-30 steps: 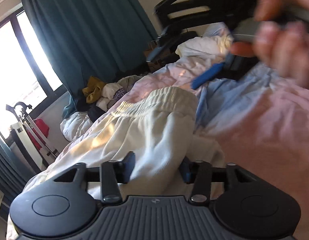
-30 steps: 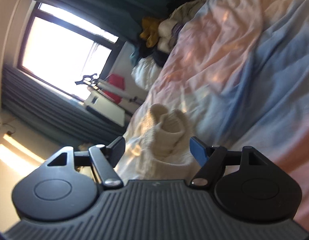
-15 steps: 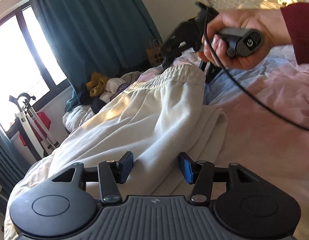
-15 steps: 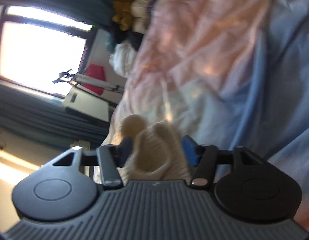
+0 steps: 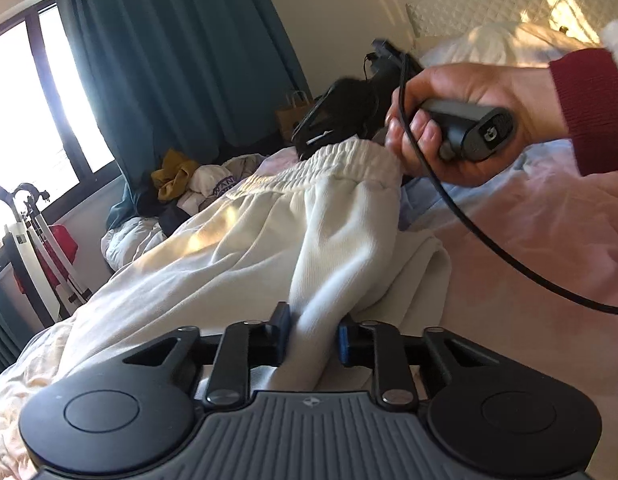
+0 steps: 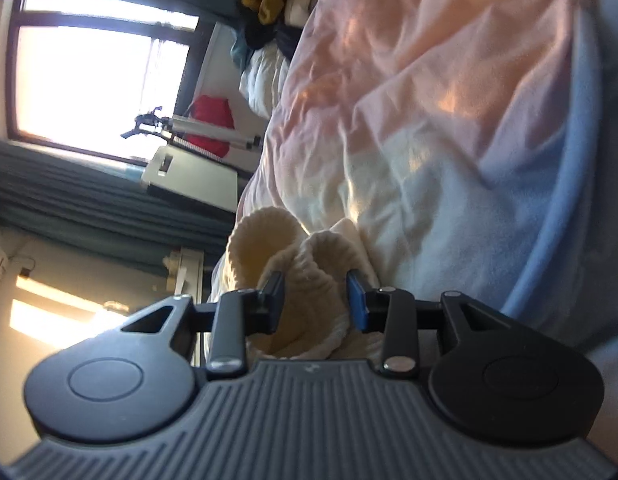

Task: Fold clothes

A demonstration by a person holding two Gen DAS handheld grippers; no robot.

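1. Bed (image 5: pixel 529 240), pink and blue cover, carries everything; it serves as my folding surface.
2. Cream sweatpants (image 5: pixel 237 248) lie stretched along the bed, waistband end lifted clear so I can carry it over for a fold.
3. Left tool (image 5: pixel 313 330): jaws have just been closing and now pinch a fold of the sweatpants' near corner.
4. Right tool (image 6: pixel 316 294): jaws have just been closing, clamped on the bunched ribbed waistband.
5. Only the left view shows the hand (image 5: pixel 449 120) gripping the right tool's handle and cable; only the right view shows that pinch itself.
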